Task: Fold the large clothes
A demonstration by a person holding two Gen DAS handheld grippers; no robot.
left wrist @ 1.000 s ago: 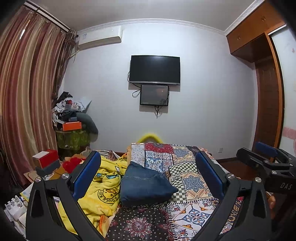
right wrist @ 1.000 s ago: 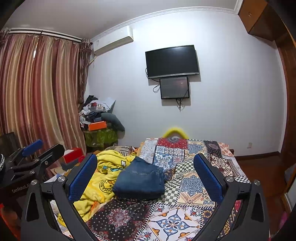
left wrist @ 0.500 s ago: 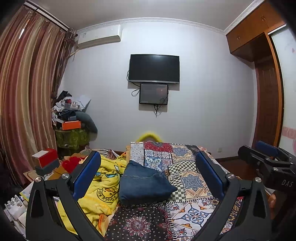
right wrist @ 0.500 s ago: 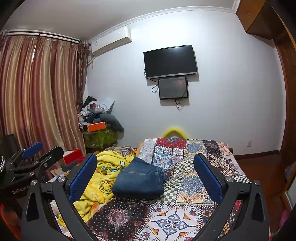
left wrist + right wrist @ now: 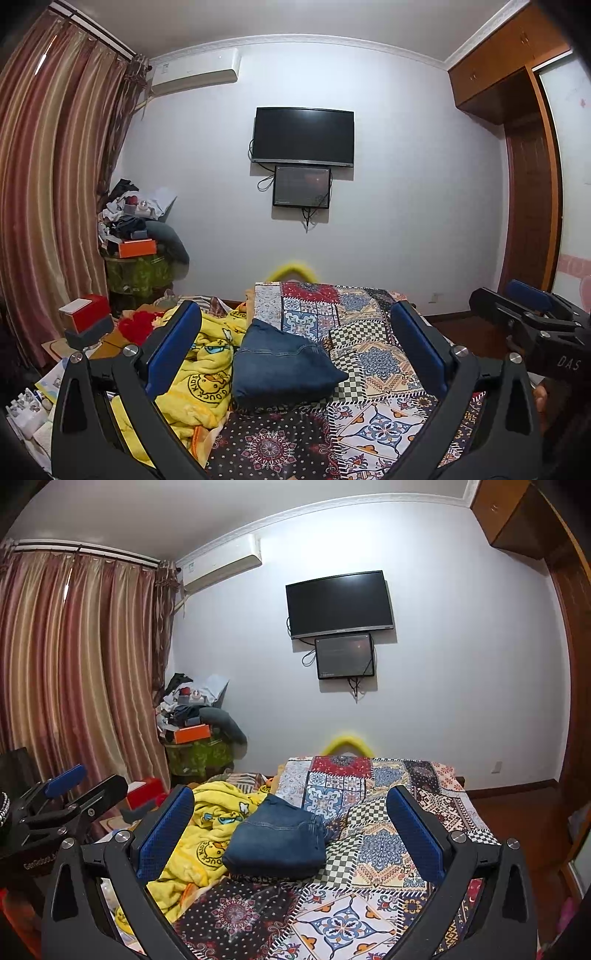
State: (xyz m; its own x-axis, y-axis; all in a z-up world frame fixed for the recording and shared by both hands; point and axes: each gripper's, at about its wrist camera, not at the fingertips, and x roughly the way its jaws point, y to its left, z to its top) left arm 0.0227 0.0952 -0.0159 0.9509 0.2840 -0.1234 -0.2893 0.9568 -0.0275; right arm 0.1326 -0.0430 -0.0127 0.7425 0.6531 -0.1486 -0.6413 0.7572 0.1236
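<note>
A folded pair of blue jeans (image 5: 280, 363) lay in a compact bundle on the patchwork bedspread (image 5: 373, 354), touching a crumpled yellow duck-print blanket (image 5: 201, 373) on its left side. In the right wrist view the same jeans (image 5: 277, 843) sat on the bedspread (image 5: 384, 845) beside the blanket (image 5: 207, 834).

The left tool (image 5: 295, 347) was held above the near end of the bed, its blue-padded fingers (image 5: 173, 347) spread wide and grasping nothing, clear of the cloth. The right tool (image 5: 291, 829) hung likewise released, fingers (image 5: 413, 832) wide apart and empty. Each tool showed at the edge of the other's view: the right tool (image 5: 532, 328) and the left tool (image 5: 51, 812).

Beyond the bed, a dark television (image 5: 303, 136) hung on the white wall above a smaller screen (image 5: 302, 186). Striped curtains (image 5: 48, 206) covered the left side, next to a cluttered stand (image 5: 142, 243).
</note>
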